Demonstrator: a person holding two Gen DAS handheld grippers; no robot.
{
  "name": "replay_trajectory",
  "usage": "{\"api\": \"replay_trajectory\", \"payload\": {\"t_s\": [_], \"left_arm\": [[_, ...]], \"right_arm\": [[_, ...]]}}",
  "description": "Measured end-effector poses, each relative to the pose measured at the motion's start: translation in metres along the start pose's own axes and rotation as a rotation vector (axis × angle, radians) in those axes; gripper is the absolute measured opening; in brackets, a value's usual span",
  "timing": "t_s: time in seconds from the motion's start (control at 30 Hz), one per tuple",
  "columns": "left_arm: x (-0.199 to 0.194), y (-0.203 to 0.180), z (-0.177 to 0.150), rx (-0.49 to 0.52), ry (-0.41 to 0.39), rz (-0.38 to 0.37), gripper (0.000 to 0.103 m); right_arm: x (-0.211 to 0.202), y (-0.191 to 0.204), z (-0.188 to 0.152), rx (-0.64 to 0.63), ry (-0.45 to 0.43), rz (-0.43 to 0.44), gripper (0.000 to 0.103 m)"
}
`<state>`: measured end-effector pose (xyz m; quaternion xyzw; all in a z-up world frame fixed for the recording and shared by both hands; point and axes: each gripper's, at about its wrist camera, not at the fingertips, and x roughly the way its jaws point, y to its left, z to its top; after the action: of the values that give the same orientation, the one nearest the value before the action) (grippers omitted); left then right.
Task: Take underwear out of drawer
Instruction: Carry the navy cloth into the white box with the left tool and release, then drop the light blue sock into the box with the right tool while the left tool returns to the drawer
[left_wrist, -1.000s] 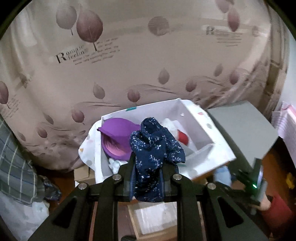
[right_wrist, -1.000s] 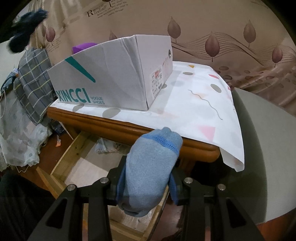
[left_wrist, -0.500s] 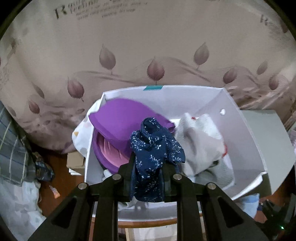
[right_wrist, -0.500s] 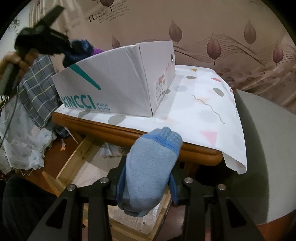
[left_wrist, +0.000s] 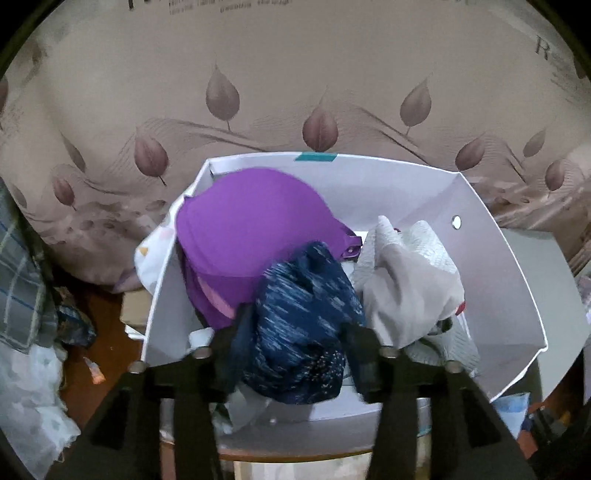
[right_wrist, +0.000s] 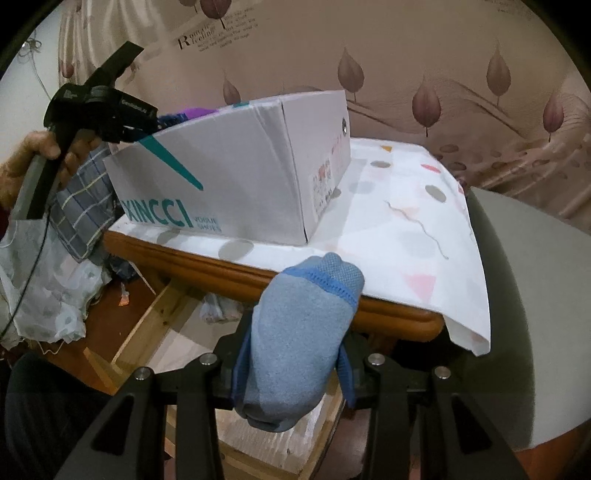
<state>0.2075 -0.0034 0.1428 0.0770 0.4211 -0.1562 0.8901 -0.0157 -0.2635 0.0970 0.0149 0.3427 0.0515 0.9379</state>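
While left gripper (left_wrist: 295, 339) hangs over white shoebox (left_wrist: 491, 266), jaws opening, navy floral underwear (left_wrist: 301, 325) between them, slipping free. Right gripper (right_wrist: 291, 354) clamped on blue underwear (right_wrist: 299, 332), drawer (right_wrist: 147, 325) below jaws. Blue piece left to box.

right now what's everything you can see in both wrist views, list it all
white cardboard shoe box: 1, white with teal lettering, on the table
purple padded bra: 1, purple, in the box, left side
pale grey-white garments: a pile, box right side
navy floral underwear: 1, between the opening left jaws, over the box
light blue knit underwear: 1, clamped in the right gripper
spotted white tablecloth: 1, over the wooden table
open wooden drawer: 1, below the table
left gripper: opening
right gripper: shut
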Motion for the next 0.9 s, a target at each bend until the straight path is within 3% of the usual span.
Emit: {"api": "replay_trajectory", "payload": {"t_s": [0.13,0.23,0.53,0.6,0.73,0.9], "left_arm": [[-0.028,-0.011,-0.012,0.067,-0.097,0.029,0.062],[-0.043,-0.011,-0.023,0.085,-0.127,0.037,0.065],[-0.080,0.026,-0.072,-0.015,-0.164,0.057,0.070],[-0.088,0.036,-0.086,-0.035,-0.178,0.098,0.076],[-0.091,0.052,-0.113,-0.044,-0.185,0.175,0.077],[-0.071,0.070,-0.139,-0.092,-0.142,0.200,0.077]], "right_arm": [[-0.011,0.003,0.015,0.011,-0.026,-0.039,0.039],[-0.027,0.007,0.036,0.026,-0.061,-0.034,0.039],[-0.066,0.046,0.120,-0.087,-0.132,-0.058,0.040],[-0.064,0.054,0.138,-0.096,-0.121,-0.042,0.040],[-0.044,0.066,0.170,-0.095,-0.074,-0.032,0.040],[0.006,0.072,0.195,-0.085,0.022,-0.060,0.040]]}}
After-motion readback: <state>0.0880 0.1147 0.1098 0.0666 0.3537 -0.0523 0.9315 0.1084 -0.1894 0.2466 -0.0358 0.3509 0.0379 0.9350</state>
